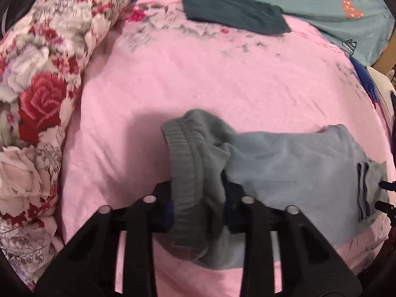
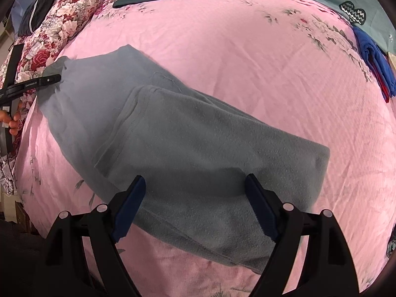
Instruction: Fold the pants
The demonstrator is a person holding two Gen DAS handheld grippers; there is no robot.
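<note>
A home bedroom: pink bedsheet, floral quilt, folded clothes.

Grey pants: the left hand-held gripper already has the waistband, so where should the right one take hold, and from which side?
Judging by the layout, take the grey pants at the folded end nearest the right hand-held gripper, coming straight down from above. That end lies flat on the pink sheet between the open fingers, opposite the left hand-held gripper.
</note>
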